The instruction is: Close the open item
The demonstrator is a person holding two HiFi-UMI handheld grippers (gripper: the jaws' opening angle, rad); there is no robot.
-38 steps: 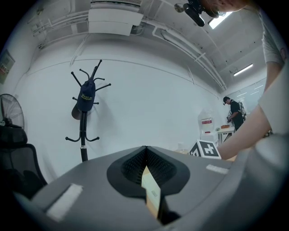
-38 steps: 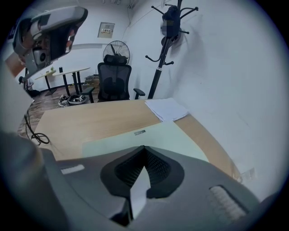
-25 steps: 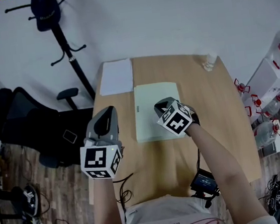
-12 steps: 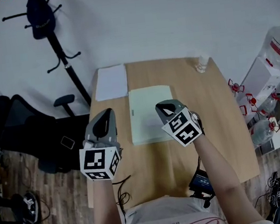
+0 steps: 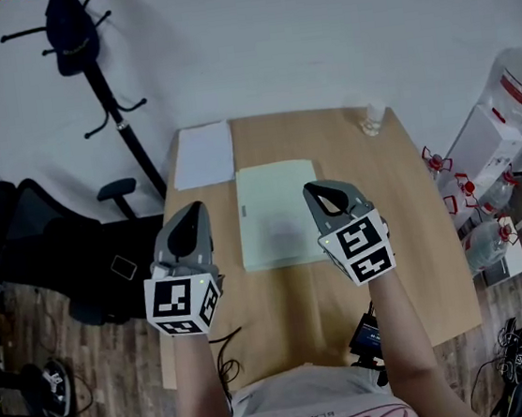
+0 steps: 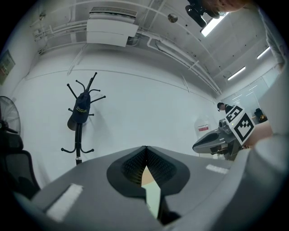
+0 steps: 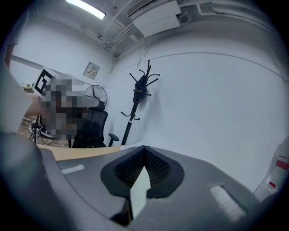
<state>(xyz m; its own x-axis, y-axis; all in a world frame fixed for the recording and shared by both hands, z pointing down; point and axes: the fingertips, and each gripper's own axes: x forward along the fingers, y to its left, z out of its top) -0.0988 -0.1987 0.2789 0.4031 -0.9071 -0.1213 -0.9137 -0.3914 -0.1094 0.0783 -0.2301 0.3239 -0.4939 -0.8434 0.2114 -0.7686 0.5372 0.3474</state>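
A pale green flat book or folder [image 5: 278, 212] lies on the wooden table [image 5: 415, 231], flat with its cover down. My left gripper [image 5: 193, 209] hovers off the item's left edge, jaws shut on nothing. My right gripper [image 5: 320, 186] hovers just off its right edge, also shut and empty. In the left gripper view the left gripper [image 6: 145, 148] has its jaws meeting at the tips, and a strip of the green item [image 6: 153, 198] shows through the gap below. The right gripper [image 7: 144, 148] looks the same in its own view, with the green item [image 7: 139, 194] beneath.
A white sheet [image 5: 203, 155] lies at the table's back left corner. A small clear object [image 5: 373, 121] stands at the back right. A coat stand [image 5: 98, 72] and black office chair [image 5: 49, 248] are left of the table; water bottles [image 5: 497, 211] sit on the floor at right.
My right gripper has moved right and toward the person, off the green item's right edge. The left gripper has hardly moved. The head view has shifted slightly.
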